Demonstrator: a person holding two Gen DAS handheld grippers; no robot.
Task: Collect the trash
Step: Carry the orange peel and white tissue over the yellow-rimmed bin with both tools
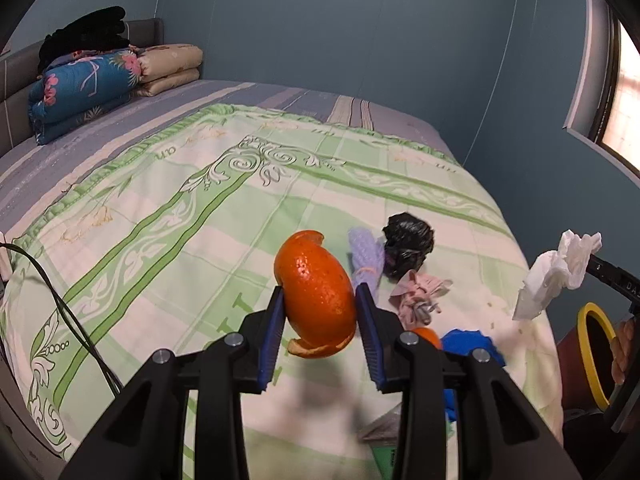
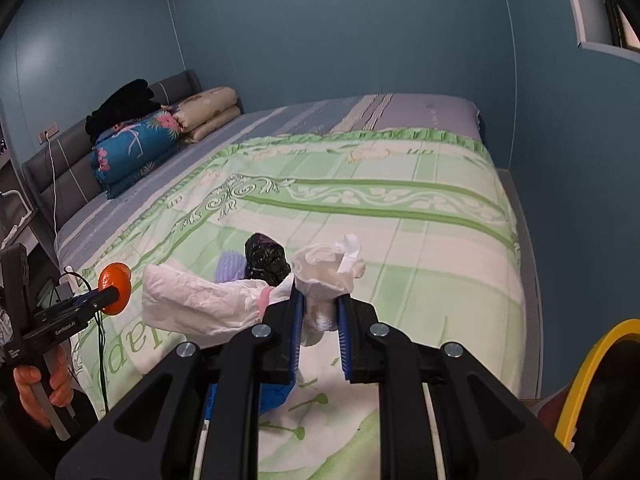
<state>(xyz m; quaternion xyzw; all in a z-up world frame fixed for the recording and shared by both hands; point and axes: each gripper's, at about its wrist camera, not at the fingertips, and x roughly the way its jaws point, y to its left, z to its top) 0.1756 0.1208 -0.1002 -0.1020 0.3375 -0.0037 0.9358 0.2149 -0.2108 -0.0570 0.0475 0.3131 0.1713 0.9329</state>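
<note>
Left tongs [image 1: 320, 300] clamp my orange peel [image 1: 316, 300]; right tongs [image 2: 319, 312] pinch crumpled white tissue [image 2: 320, 272] above green-patterned bed [image 2: 400, 216].

A green-and-cream patterned bedspread [image 1: 168, 216] covered a bed with a grey padded headboard [image 2: 64, 168]. A folded blue floral quilt [image 1: 80, 88], a folded beige quilt [image 1: 172, 66] and black clothing [image 1: 88, 34] lay stacked there. Blue-grey walls [image 1: 320, 20] enclosed the room.

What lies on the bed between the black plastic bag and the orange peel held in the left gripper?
A lilac knitted item, seen in the left wrist view between the black plastic bag and orange peel.
</note>
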